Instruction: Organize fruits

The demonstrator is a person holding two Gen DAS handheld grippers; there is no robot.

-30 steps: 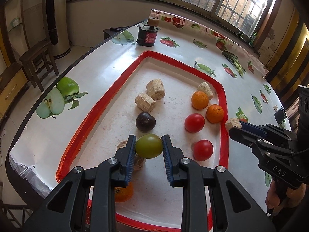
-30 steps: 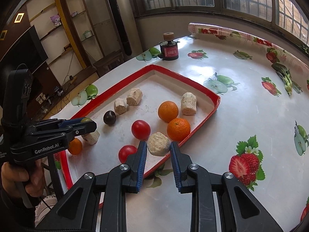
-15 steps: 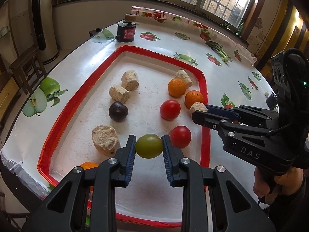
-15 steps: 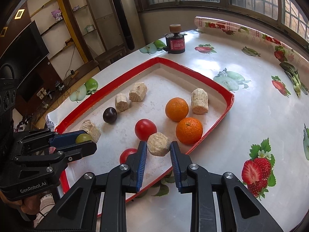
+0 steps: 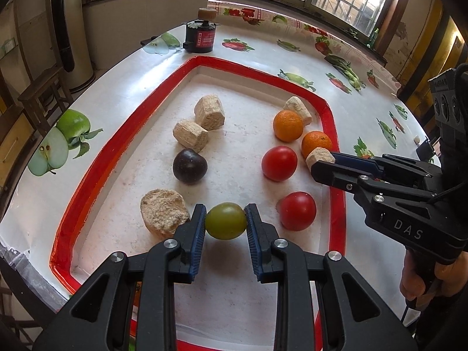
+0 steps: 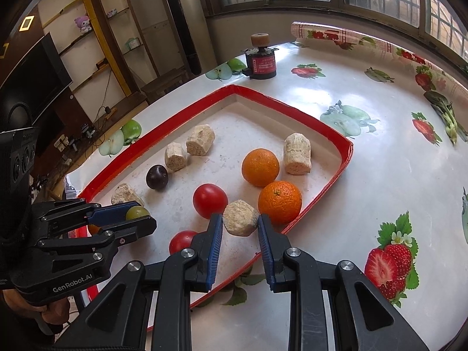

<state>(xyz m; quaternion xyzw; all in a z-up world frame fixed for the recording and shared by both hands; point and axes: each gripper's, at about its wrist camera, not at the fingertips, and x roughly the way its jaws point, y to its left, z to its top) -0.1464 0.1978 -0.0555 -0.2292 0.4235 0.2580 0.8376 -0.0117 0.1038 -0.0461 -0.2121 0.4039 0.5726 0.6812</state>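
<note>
Both jaws loaded above the red-rimmed tray (image 5: 122, 146).
Left gripper (image 5: 225, 224) clamps the round green fruit (image 5: 225, 221); right gripper (image 6: 240, 225) clamps a beige fibrous chunk (image 6: 240, 218), probably nearer the two oranges (image 6: 279, 201).

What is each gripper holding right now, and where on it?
The left gripper clamps the green fruit across its two sides. The right gripper clamps a tan chunk across its sides.

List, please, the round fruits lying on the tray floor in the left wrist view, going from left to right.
Dark plum → red tomato → orange → second red tomato → second orange.
</note>
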